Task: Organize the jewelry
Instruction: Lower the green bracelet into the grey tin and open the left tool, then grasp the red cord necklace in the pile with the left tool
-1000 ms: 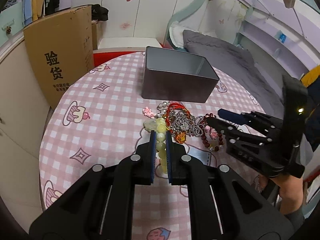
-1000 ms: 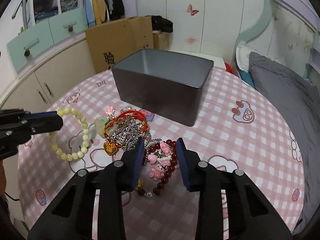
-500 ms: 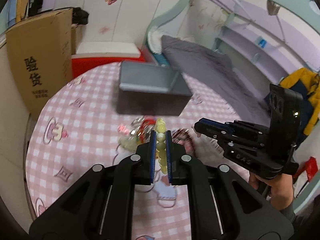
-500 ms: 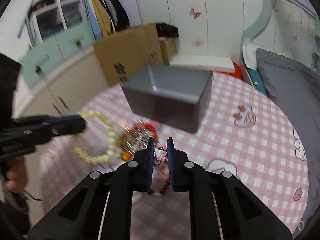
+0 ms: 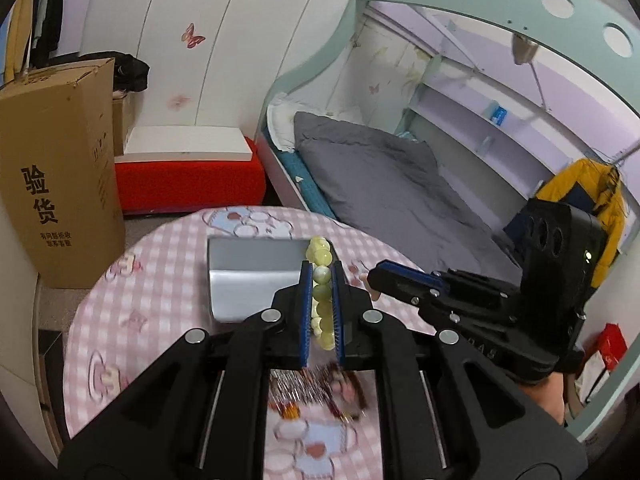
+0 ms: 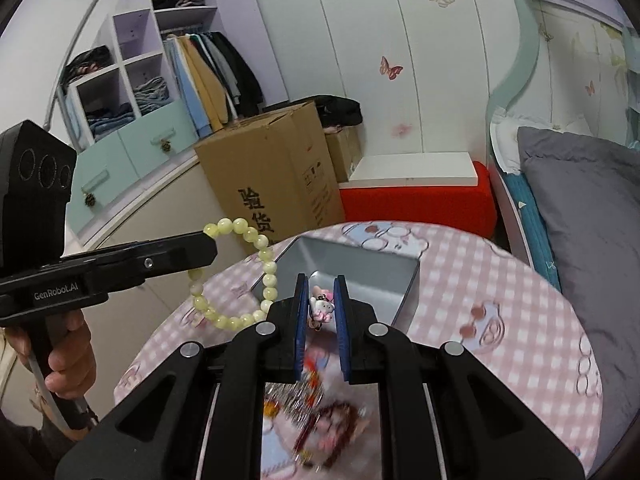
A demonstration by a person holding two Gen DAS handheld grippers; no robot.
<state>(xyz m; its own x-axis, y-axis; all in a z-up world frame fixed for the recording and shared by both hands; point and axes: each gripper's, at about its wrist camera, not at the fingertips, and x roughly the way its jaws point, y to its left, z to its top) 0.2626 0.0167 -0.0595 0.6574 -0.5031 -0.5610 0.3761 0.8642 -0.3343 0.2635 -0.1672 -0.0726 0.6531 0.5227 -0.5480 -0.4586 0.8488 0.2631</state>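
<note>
Pale-green bead bracelet (image 6: 236,276), pinched in the left claw (image 5: 321,280), and pink charm bracelet (image 6: 321,307), gripped by the right claw (image 6: 321,292), are now lifted off the counter (image 6: 500,292), poised over the grey tin (image 6: 360,268) near its far edge.

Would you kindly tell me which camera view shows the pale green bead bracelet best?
The right wrist view: the pale green bead bracelet hangs as a nearly whole loop from the left gripper. The left wrist view shows only a short run of beads edge-on between its fingers.
</note>
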